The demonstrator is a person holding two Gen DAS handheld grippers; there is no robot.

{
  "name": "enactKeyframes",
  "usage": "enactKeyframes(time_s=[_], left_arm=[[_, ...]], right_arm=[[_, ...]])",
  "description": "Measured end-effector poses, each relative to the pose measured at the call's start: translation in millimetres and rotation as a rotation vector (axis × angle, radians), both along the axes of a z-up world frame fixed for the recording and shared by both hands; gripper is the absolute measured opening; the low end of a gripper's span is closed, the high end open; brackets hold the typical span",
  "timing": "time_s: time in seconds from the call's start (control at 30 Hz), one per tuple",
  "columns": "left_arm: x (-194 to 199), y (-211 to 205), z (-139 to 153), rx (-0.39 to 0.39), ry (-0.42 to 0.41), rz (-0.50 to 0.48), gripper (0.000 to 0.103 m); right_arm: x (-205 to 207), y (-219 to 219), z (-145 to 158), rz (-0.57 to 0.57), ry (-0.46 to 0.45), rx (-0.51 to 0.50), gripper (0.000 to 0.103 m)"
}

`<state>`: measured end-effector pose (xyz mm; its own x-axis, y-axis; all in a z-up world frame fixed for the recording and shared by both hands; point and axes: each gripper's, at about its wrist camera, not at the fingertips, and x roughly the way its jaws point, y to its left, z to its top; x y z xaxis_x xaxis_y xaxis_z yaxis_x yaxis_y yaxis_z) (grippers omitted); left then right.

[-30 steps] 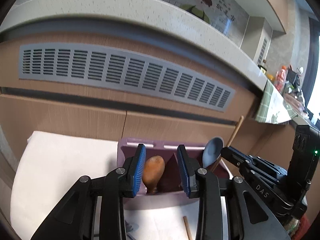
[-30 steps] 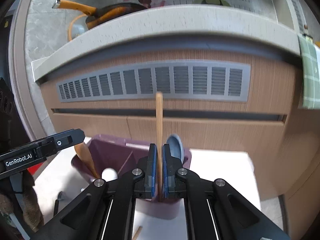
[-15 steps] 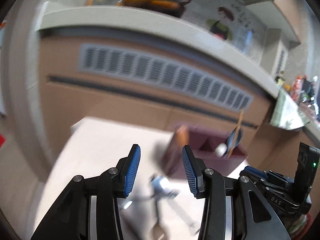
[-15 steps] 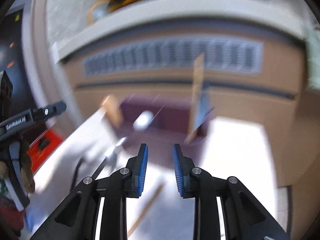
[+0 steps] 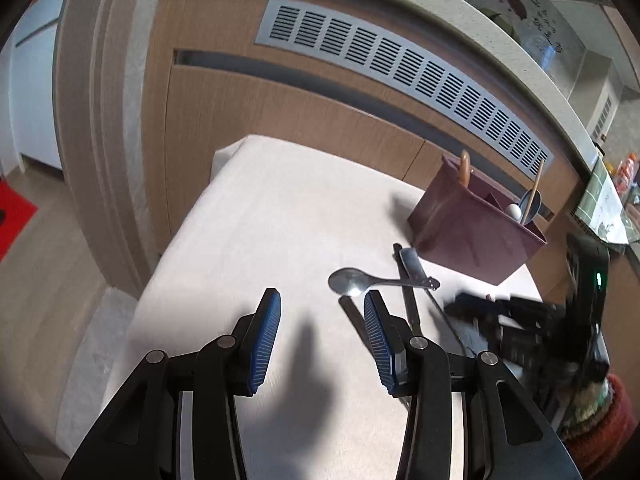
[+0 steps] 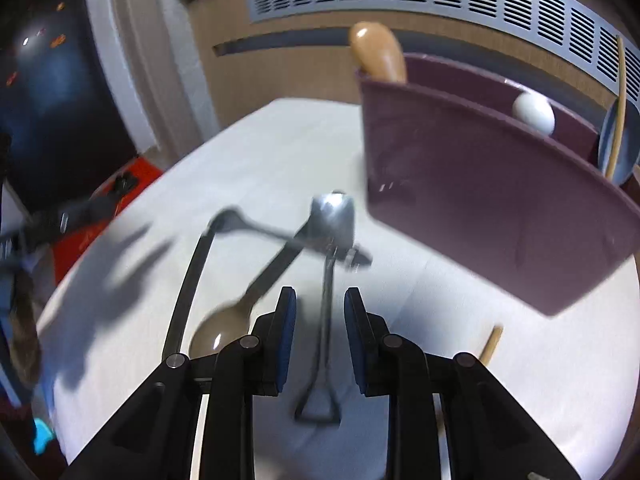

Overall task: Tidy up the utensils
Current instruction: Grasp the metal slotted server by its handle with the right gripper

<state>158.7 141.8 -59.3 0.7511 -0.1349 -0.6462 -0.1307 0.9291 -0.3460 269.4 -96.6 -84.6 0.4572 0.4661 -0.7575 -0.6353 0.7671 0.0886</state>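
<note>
A maroon utensil holder (image 5: 476,236) (image 6: 496,208) stands on the white cloth, holding a wooden spoon (image 6: 378,56), a white-tipped utensil (image 6: 534,112), a blue spoon (image 6: 618,140) and a wooden chopstick (image 5: 534,188). Loose metal spoons (image 5: 352,280) and dark-handled utensils (image 6: 324,312) lie on the cloth in front of it. My left gripper (image 5: 322,336) is open and empty above the cloth, left of the pile. My right gripper (image 6: 320,332) is open and empty, low over a dark utensil handle; it also shows blurred in the left wrist view (image 5: 520,320).
A wooden cabinet front with a grey vent grille (image 5: 400,64) rises behind the table. A loose wooden chopstick (image 6: 490,346) lies at the right of the cloth. The table's left edge (image 5: 176,240) drops to the floor with a red mat (image 5: 12,216).
My right gripper let go of the chopstick, now in the holder, opened and drew back down over the loose utensils. My left gripper pulled back and left from the holder, staying open.
</note>
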Motion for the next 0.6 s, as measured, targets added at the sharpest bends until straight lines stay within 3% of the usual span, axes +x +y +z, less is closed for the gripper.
enactKeyframes(time_s=[0.1, 0.3, 0.4, 0.6], left_arm=[[-1.7, 1.5, -4.2, -0.01, 0.004, -0.006, 0.044], [-2.6, 2.0, -10.5, -0.03, 0.02, -0.029, 0.044], [-3.7, 4.7, -12.6, -0.041, 0.021, -0.028, 0.044], [-0.6, 5.8, -17.0, -0.054, 0.031, -0.021, 0.044]], right_arm=[[18.5, 5.0, 2.2, -0.027, 0.011, 0.051, 0.024], [47.4, 23.2, -6.7, -0.076, 0.056, 0.048, 0.024], [49.9, 28.3, -9.3, -0.086, 0.08, 0.067, 0.03], [41.3, 55.6, -13.5, -0.03, 0.013, -0.049, 0.041]])
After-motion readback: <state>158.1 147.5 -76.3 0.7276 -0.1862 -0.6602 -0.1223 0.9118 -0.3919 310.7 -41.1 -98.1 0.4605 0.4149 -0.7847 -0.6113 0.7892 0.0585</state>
